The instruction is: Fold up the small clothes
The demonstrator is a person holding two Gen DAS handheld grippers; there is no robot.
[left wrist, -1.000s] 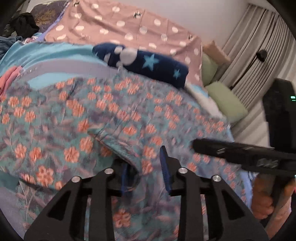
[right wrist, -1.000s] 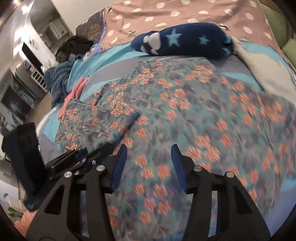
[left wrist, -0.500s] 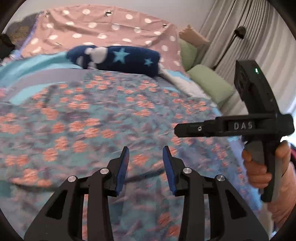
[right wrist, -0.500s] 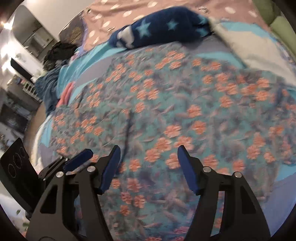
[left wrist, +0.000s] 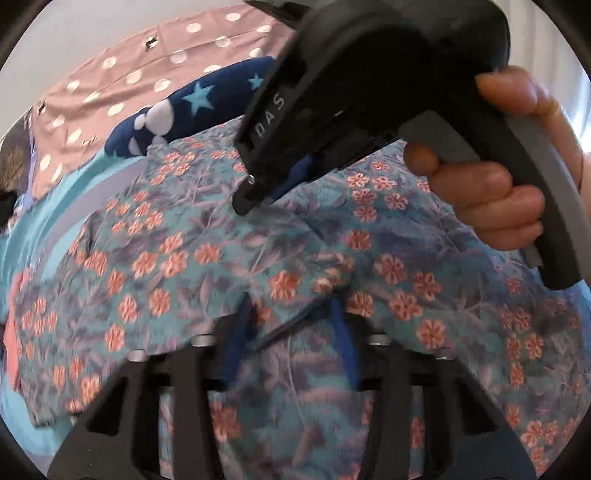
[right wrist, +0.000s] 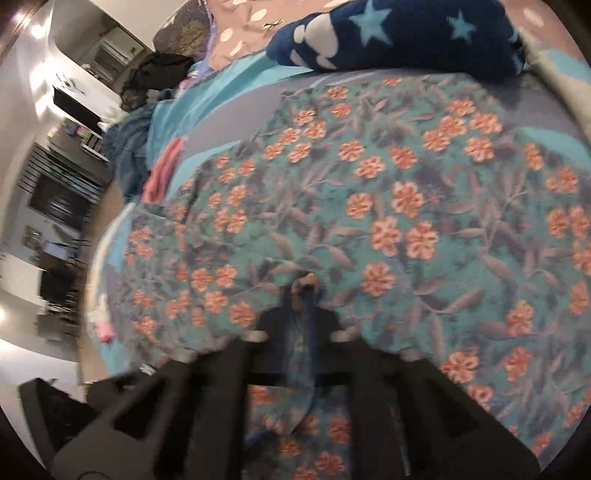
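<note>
Floral garment [left wrist: 207, 258], the thing to be folded, is spread across the bed, and its near edge is caught by both tools. In the left wrist view the left gripper [left wrist: 291, 339] is seen closing, its blue pads standing a little apart with a raised fold of the flowered cloth between them; whether the pads already press on that cloth cannot be told through the blur. In the right wrist view the right gripper [right wrist: 304, 295] is drawn together, and a small pinch of the same fabric is clamped between its tips. Farther out, a navy star-patterned blanket [right wrist: 399, 33] lies rolled just beyond the garment's far edge, and a pink dotted cover [left wrist: 122, 96] lies behind it. Trouble could be expected from the thin bite: if only the top layer is taken, or if the left pads close beside the fold, one corner may slip free when lifted and the fold would be laid crooked. An uneven pull between the two hands may likewise drag the cloth into bunches. Only the left wrist view shows the body of the right tool and the hand [left wrist: 495, 192] wrapped around its handle, held close above the cloth. Only the right wrist view shows the room beyond the bed's side, with a dark pile of clothes [right wrist: 155, 77] and shelving.
</note>
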